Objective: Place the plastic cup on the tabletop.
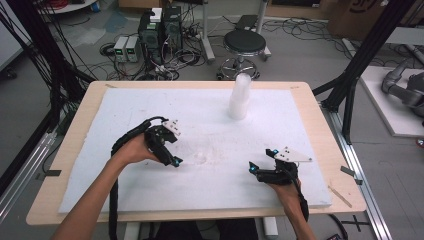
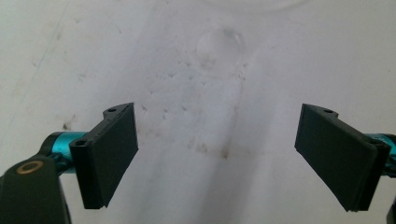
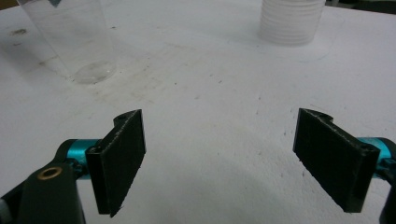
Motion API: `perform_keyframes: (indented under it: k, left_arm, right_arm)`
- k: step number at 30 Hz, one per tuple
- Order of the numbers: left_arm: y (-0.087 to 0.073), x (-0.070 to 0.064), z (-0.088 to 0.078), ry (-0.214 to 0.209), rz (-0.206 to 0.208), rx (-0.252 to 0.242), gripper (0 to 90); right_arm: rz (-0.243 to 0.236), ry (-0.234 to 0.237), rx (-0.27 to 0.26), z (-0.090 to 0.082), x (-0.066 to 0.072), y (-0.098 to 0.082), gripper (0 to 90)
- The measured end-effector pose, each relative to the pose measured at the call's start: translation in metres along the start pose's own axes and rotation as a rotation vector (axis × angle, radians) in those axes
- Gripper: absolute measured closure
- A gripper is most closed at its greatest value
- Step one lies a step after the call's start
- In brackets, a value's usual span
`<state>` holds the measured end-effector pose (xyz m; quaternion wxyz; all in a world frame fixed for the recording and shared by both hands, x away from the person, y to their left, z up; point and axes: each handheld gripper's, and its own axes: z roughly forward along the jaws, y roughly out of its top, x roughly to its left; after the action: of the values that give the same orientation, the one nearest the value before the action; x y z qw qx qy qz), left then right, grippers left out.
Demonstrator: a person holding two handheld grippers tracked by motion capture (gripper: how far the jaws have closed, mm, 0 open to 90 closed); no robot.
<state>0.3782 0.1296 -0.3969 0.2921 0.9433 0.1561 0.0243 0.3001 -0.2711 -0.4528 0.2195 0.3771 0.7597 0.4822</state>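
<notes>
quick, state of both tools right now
left tool: open, holding nothing, above the white foam sheet
right tool: open, holding nothing

The high view looks forward and down from above the person's side, taking in the whole white foam board (image 1: 150, 190). Each gripper view rides low and close to that board. The right gripper view faces the stack of cups (image 3: 292, 21), also standing far back in the high view.

even, soft overhead light, faint shadows on the white mat (image 1: 150, 190); all views slightly blurry.
</notes>
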Motion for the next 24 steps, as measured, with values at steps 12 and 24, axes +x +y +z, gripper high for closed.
perform_keyframes:
  k: [12, 24]
  left_arm:
    - [-0.076, -0.030, -0.026, 0.155, -0.141, -0.276, 13.3]
    - [-0.128, -0.047, -0.029, 0.353, -0.352, -0.588, 13.3]
  right_arm:
    - [0.030, -0.001, 0.005, 0.000, -0.002, 0.000, 16.6]
    - [0.021, -0.002, -0.010, -0.002, -0.001, -0.001, 16.5]
